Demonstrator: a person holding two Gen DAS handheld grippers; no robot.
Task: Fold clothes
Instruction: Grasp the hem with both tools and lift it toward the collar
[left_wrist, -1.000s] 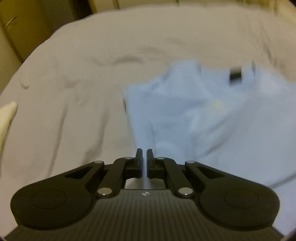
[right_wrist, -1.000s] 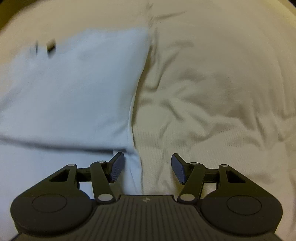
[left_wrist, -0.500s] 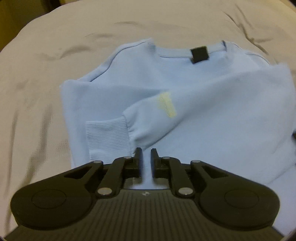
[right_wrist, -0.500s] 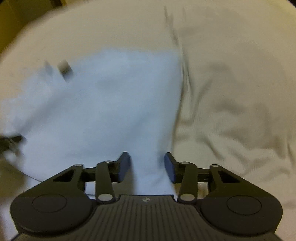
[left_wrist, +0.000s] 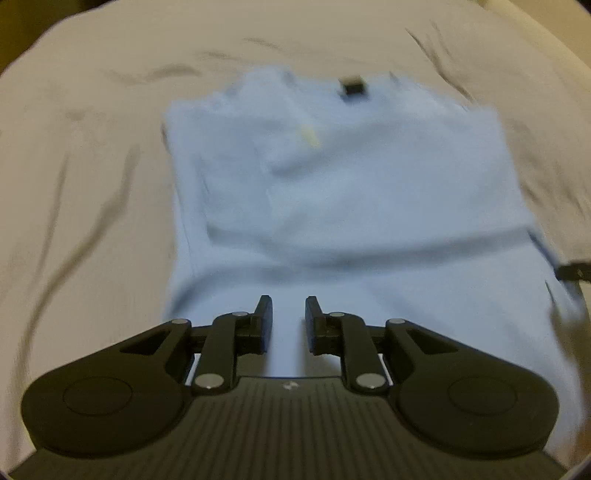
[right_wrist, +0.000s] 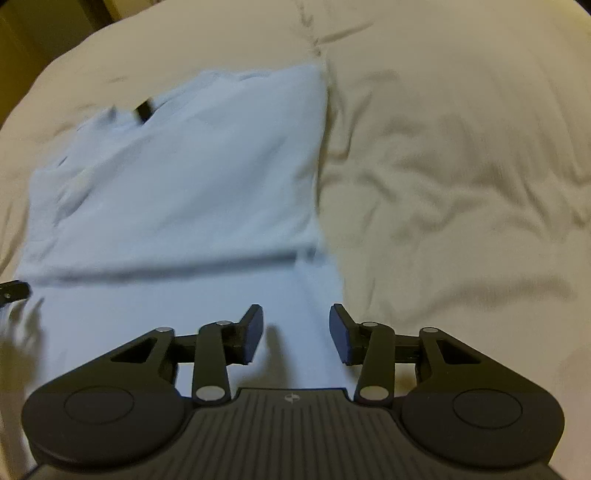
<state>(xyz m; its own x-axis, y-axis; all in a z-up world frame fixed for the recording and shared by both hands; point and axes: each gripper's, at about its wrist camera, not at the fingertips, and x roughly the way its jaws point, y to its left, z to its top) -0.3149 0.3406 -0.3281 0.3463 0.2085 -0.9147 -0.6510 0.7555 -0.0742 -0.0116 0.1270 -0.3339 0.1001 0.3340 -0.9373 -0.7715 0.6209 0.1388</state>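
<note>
The light blue sweater (left_wrist: 343, 192) is now lying in the middle of the bed (left_wrist: 85, 177) with both sleeves folded in, no longer pinched, so the bottom fold comes next. Its long axis is running from collar, far, toward the grippers. The left gripper (left_wrist: 289, 321) is opening, empty; the right gripper (right_wrist: 295, 332) is standing half open, empty.

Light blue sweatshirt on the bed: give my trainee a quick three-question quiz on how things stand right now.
1. True or false: the left tool is clamped on the light blue sweatshirt.
2. Which edge of the sweatshirt does the right tool hover over: A, its right edge; B, its collar?
3. What dark item marks the inside of the collar?

Key:
1. False. Its jaws are opening, and no cloth is pinched.
2. A.
3. The black neck label, lying at the far end on the beige bedspread.
</note>
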